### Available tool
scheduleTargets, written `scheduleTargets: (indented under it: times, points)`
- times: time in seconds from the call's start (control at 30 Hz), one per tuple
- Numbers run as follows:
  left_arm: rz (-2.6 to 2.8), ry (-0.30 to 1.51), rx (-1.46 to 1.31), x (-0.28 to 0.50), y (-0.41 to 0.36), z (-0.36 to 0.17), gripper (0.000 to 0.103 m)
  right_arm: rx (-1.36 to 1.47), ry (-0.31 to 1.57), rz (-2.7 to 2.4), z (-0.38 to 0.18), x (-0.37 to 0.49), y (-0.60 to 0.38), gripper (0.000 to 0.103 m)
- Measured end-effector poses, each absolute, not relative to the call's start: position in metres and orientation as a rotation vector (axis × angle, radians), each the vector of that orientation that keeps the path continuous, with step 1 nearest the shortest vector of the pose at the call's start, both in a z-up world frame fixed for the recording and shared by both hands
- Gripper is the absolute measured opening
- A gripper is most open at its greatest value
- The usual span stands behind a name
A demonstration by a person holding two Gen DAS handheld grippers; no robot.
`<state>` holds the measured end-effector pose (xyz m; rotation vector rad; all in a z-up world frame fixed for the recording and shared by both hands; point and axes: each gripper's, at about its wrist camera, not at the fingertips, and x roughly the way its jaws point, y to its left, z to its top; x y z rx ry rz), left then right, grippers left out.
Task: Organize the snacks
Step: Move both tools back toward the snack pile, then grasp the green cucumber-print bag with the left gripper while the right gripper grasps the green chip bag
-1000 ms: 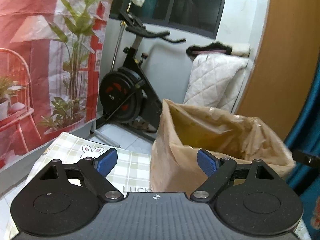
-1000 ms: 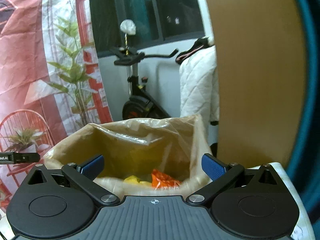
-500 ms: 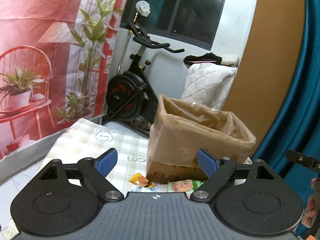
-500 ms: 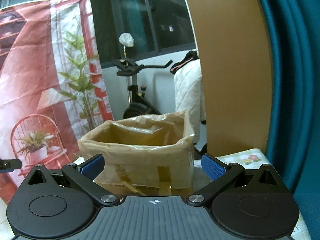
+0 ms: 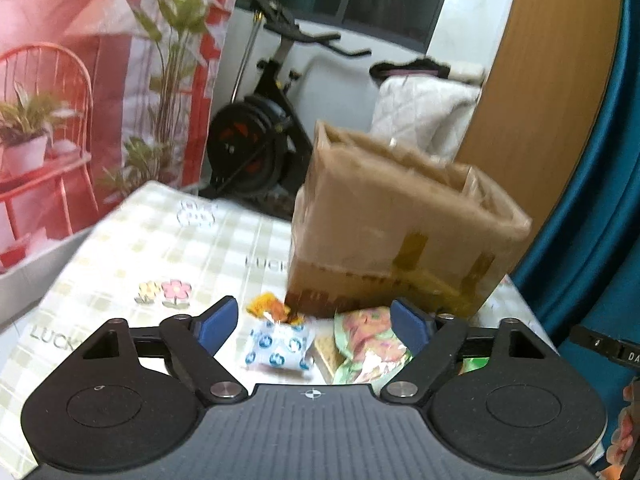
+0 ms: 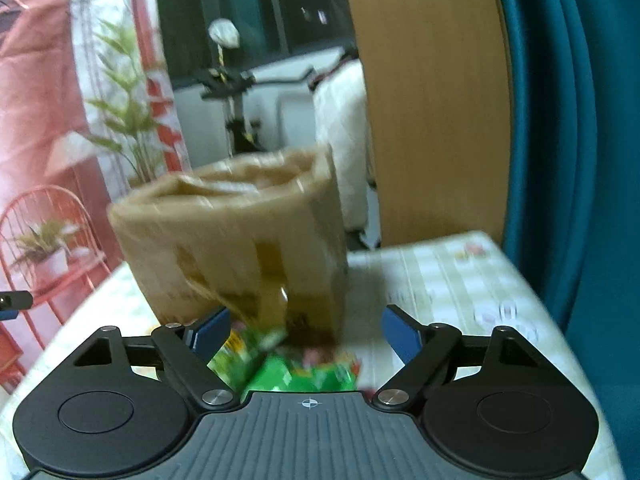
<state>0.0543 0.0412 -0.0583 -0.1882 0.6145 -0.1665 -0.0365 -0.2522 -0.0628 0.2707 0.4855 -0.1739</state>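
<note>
Both tools are hanging over the checked-cloth surface (image 5: 132, 248), just in front of the plastic-lined cardboard box (image 5: 400, 232) where the snacks are being gathered. The left tool (image 5: 316, 326) is standing wide but its jaws are closing, with nothing pressed between them yet; below its fingers are lying a white packet with blue dots (image 5: 278, 346), a small orange packet (image 5: 268, 307) touching the foot of the box, and a pale green pictured packet (image 5: 370, 344) just beside the white one. The right tool (image 6: 306, 334) is also wide and narrowing, empty, and is pointing at a pile of bright green packets (image 6: 304, 372) lying against the near wall of the box; motion blur is smearing them, so how many there are is hard to say. The step in hand appears to be the reach for the next loose packet with each tool. To do it well, each tool should be settling over a single packet, one finger on either side of a raised edge or crimped end, since flat, slippery wrappers are likely to slide away from a shallow pinch. Because the left-hand packets are touching, aiming for the outer edge of the white one is probably safer than closing in the middle of the cluster.
</note>
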Motion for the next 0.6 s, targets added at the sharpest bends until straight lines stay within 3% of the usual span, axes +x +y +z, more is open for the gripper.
scheduleTargets:
  times: [0.2,0.43,0.6]
  points:
    - [-0.19,0.671,-0.197,0.069,0.045,-0.084,0.082,0.284,0.571,-0.137,-0.098,-0.016,-0.243,0.08]
    - [-0.283,0.737,-0.201,0.087,0.035,-0.108,0.074,0.252,0.641,-0.013,-0.117,0.035,-0.206,0.065]
    - [-0.406,0.8,-0.224,0.1,0.02,-0.131,0.074,0.17,0.695,0.067,-0.126,0.064,-0.178,0.062]
